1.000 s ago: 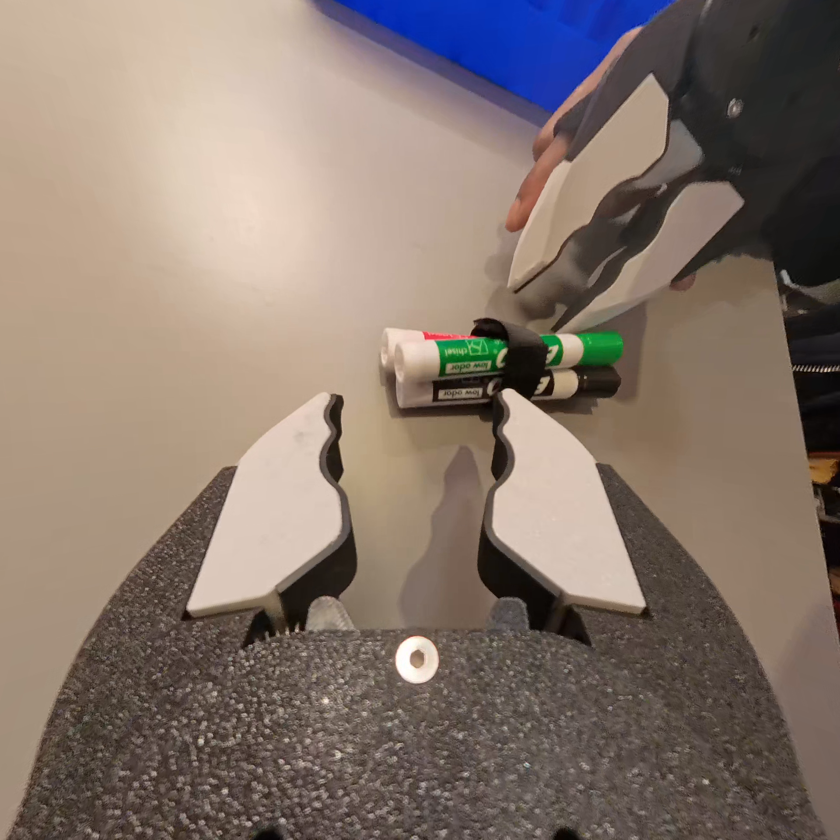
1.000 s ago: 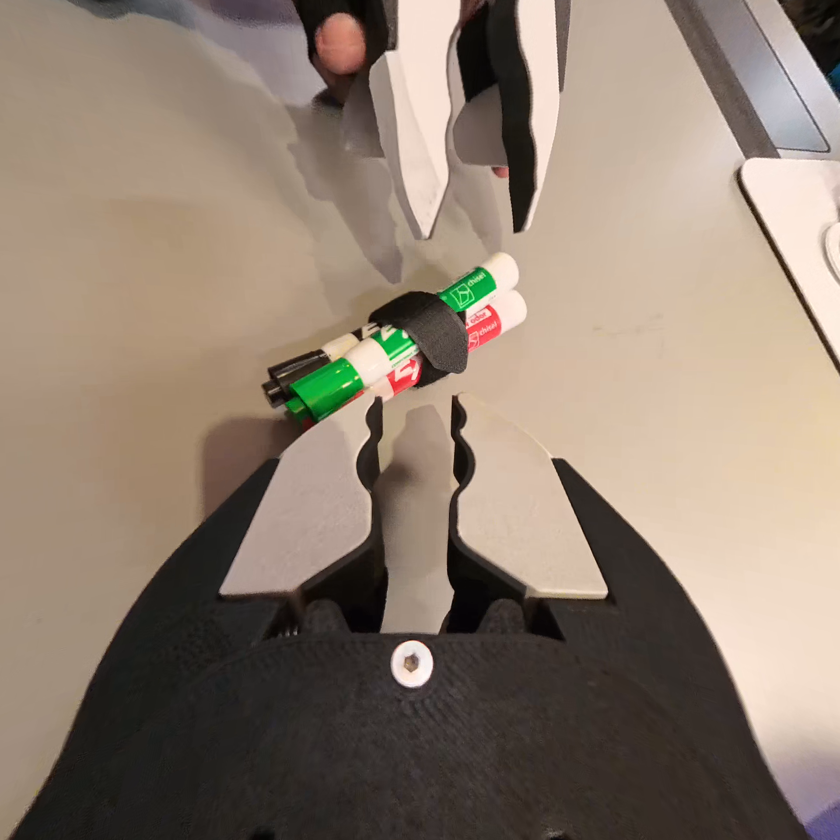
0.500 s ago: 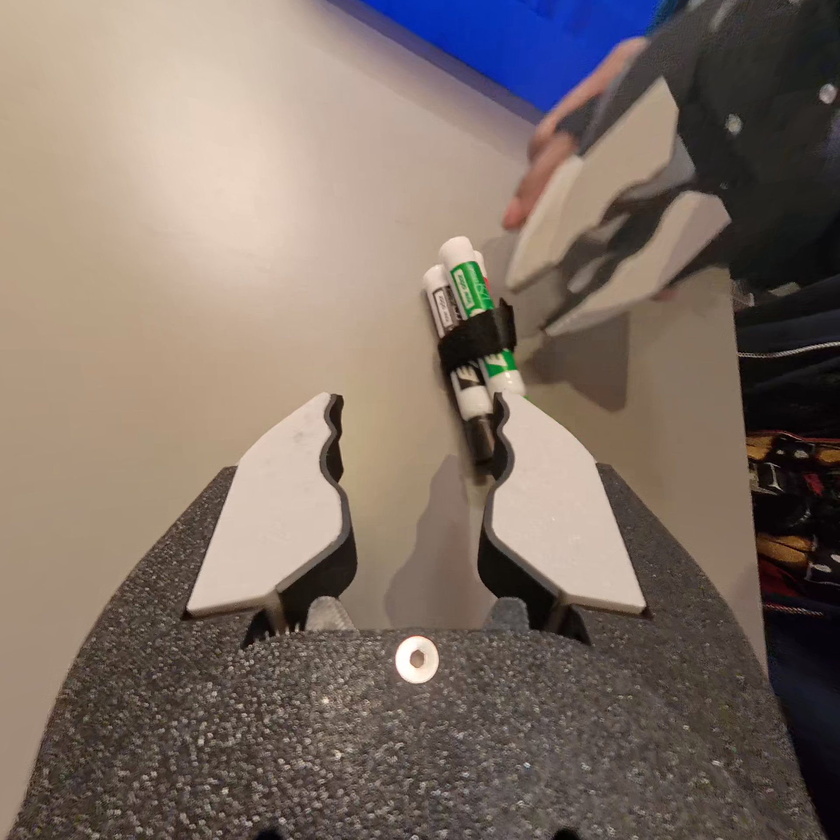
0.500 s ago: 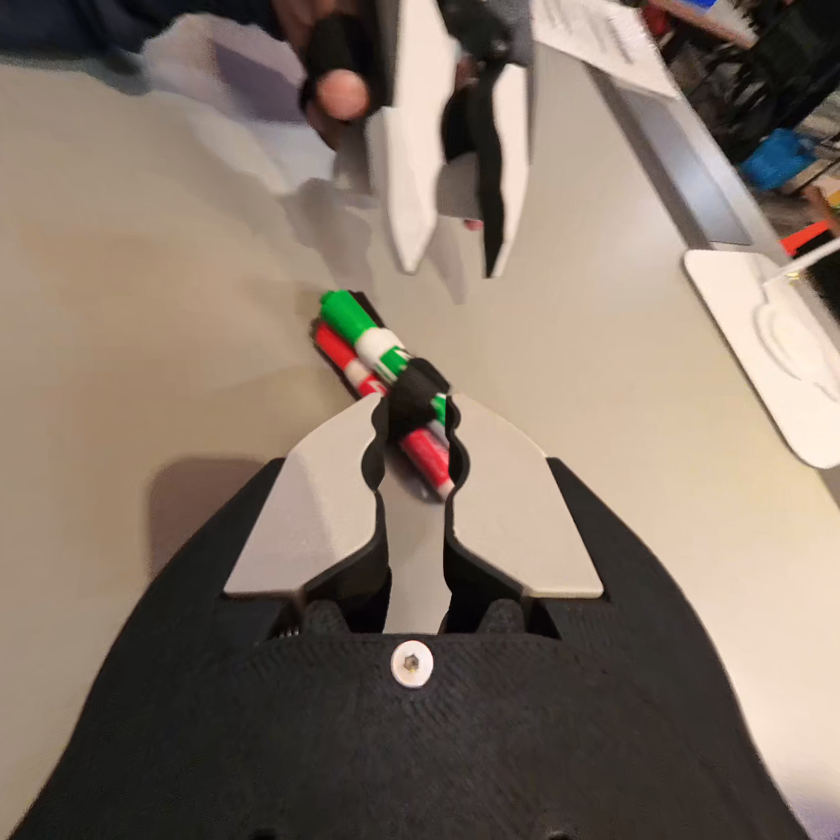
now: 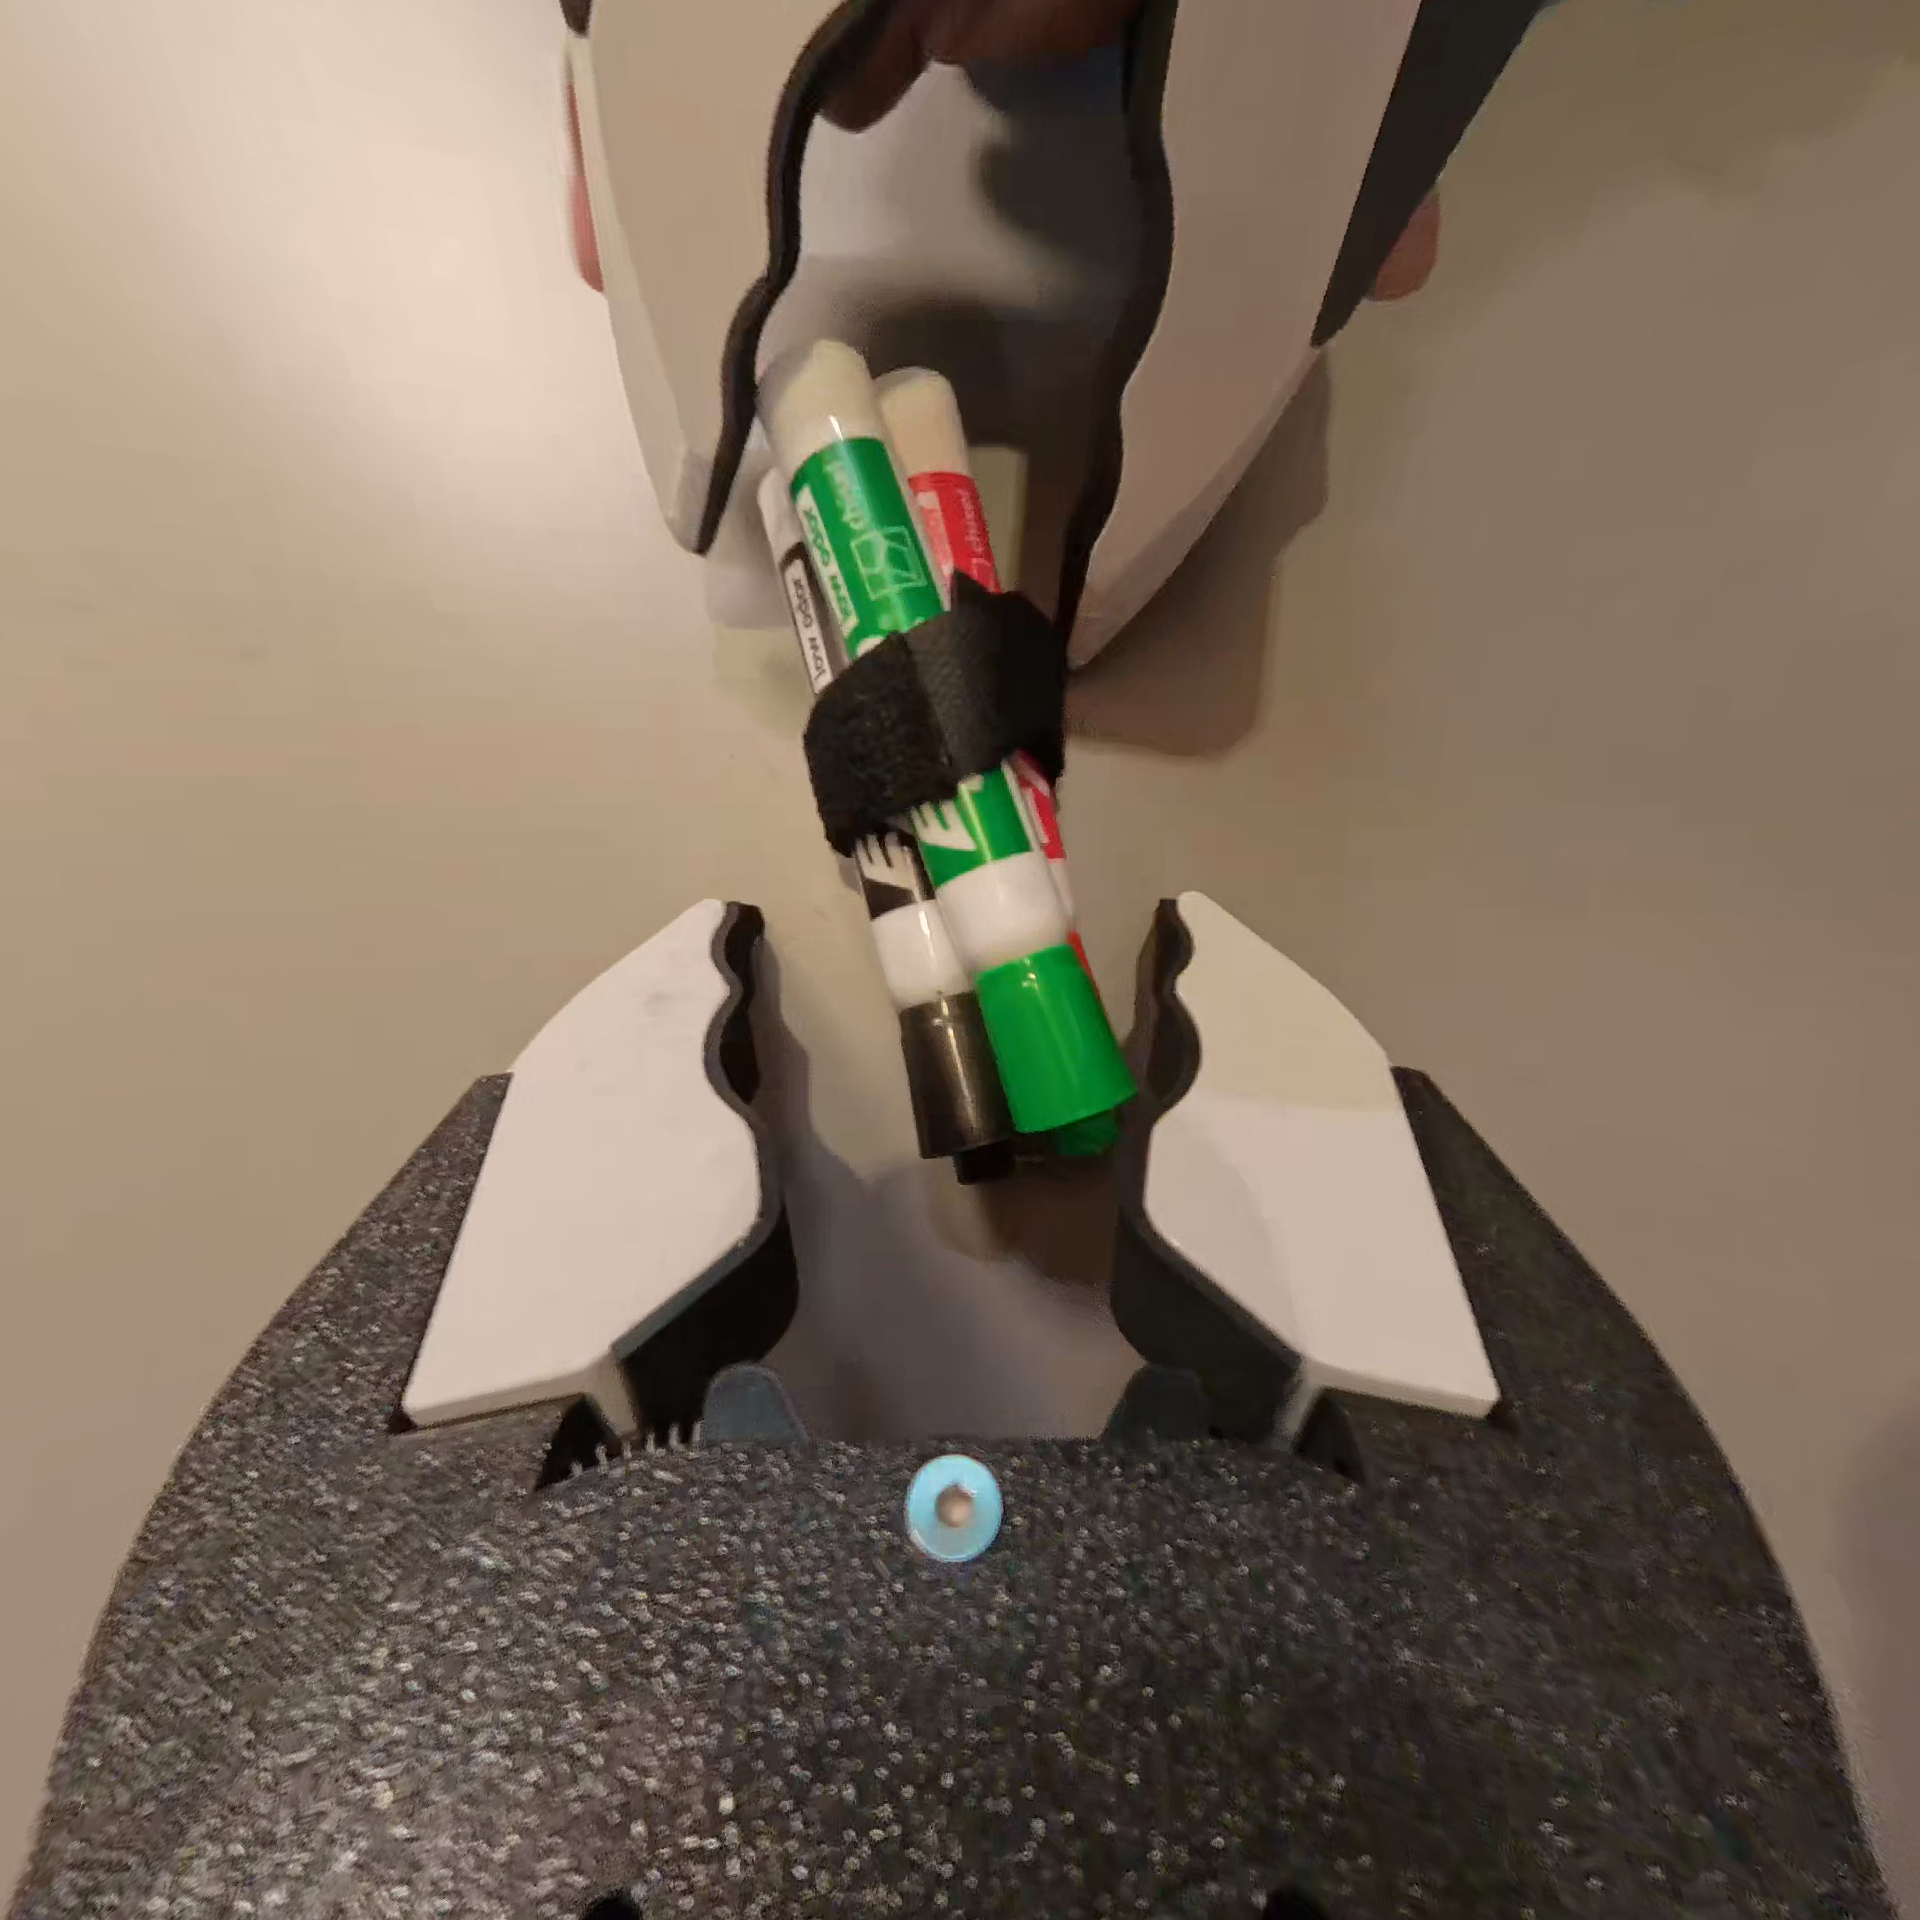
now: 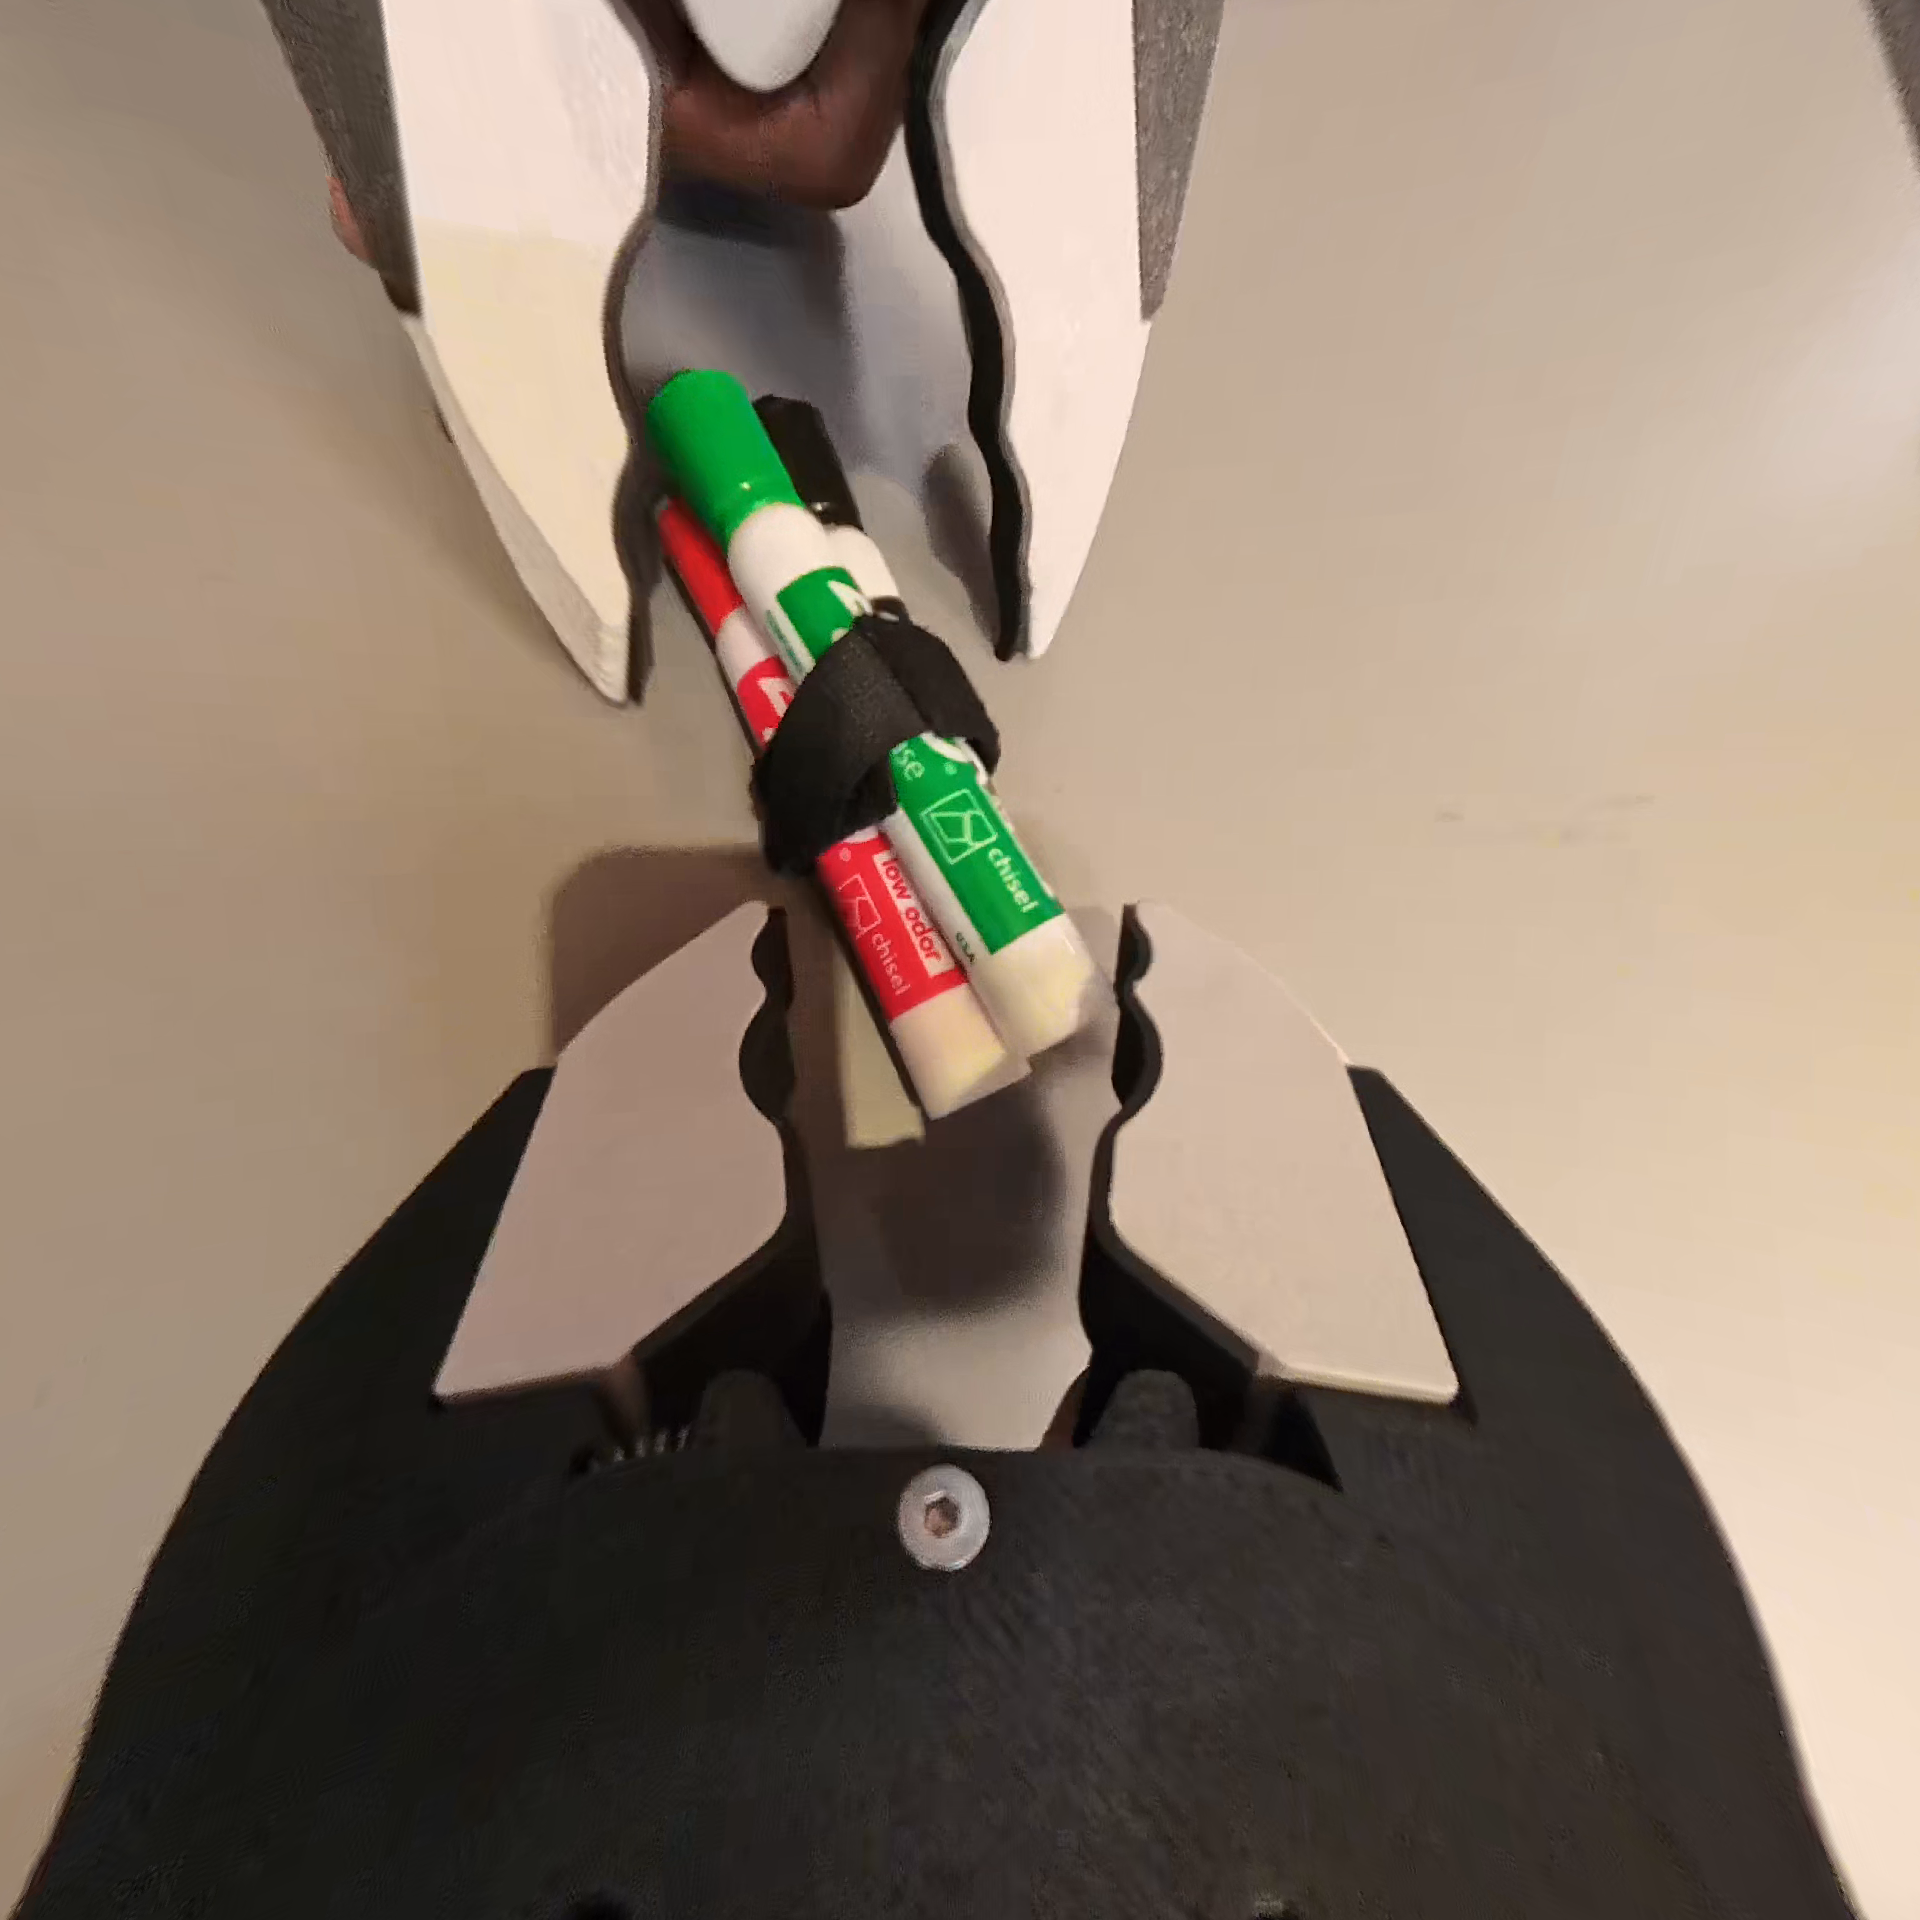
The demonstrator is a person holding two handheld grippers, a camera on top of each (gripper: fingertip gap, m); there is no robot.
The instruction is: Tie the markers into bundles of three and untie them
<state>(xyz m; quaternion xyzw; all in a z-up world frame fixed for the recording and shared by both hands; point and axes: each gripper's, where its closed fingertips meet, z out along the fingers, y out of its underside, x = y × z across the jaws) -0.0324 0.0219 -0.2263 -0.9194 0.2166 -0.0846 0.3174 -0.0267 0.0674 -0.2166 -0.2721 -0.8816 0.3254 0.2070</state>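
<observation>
Markers (image 5: 935, 790), bound by a black strap (image 5: 935, 717), lie on the desk (image 5: 312, 623) between our left tongs (image 5: 956, 1023) and right tongs (image 6: 951, 1023), both wide open and holding nothing. We judge that closing either tongs off-centre could roll the bundle, or pinch the strap tighter instead of freeing its end.

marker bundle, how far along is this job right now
Done: three markers, green, red and black, are bound by a black strap on the table. In hand: nothing gripped; the left gripper and right gripper are open, one at each end of the bundle. Left: peeling the strap off and separating the markers.
</observation>
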